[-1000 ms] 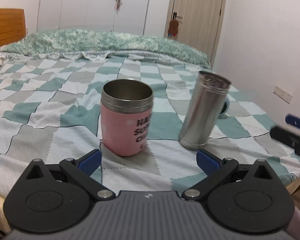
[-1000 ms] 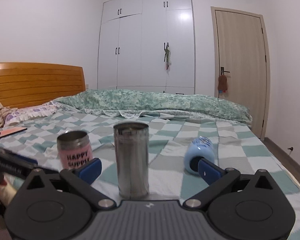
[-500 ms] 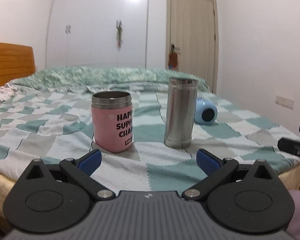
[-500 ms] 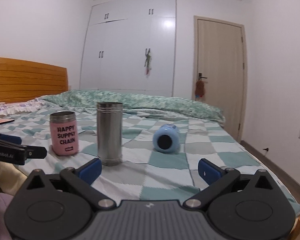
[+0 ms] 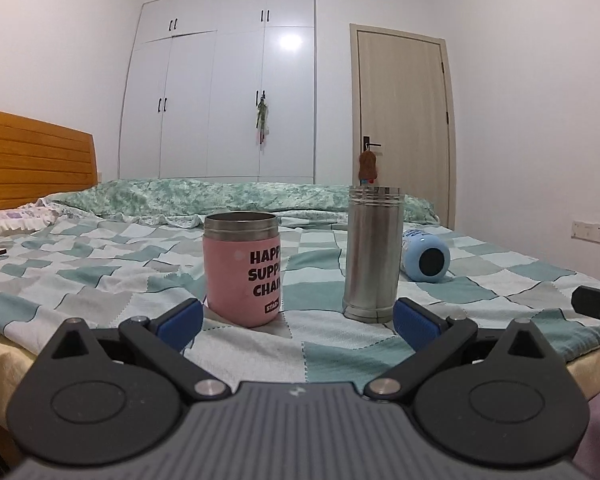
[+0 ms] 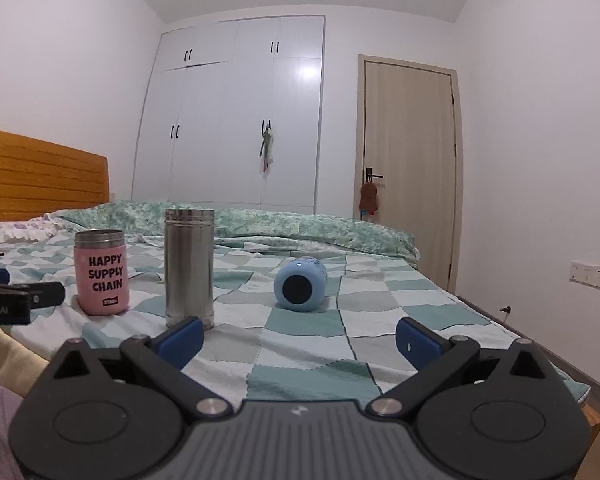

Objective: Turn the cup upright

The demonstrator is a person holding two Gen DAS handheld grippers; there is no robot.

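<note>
A light blue cup (image 6: 300, 285) lies on its side on the checked bedspread, its dark round end facing me; it also shows in the left wrist view (image 5: 427, 255), behind the steel one. A pink cup (image 5: 242, 269) with black lettering stands upright, also seen in the right wrist view (image 6: 101, 272). A tall steel cup (image 5: 374, 254) stands upright beside it, also seen in the right wrist view (image 6: 189, 267). My left gripper (image 5: 298, 320) is open and empty, short of the pink and steel cups. My right gripper (image 6: 299, 338) is open and empty, short of the blue cup.
The bed (image 6: 380, 320) carries a folded green quilt (image 6: 260, 220) at the far side and an orange headboard (image 6: 40, 178) at left. A white wardrobe (image 6: 236, 120) and a wooden door (image 6: 410, 160) stand behind. The bed's near edge lies just under both grippers.
Both grippers have drawn back and lowered toward the bed's near edge, so the cups look smaller and farther. All three cups have stayed in place.
</note>
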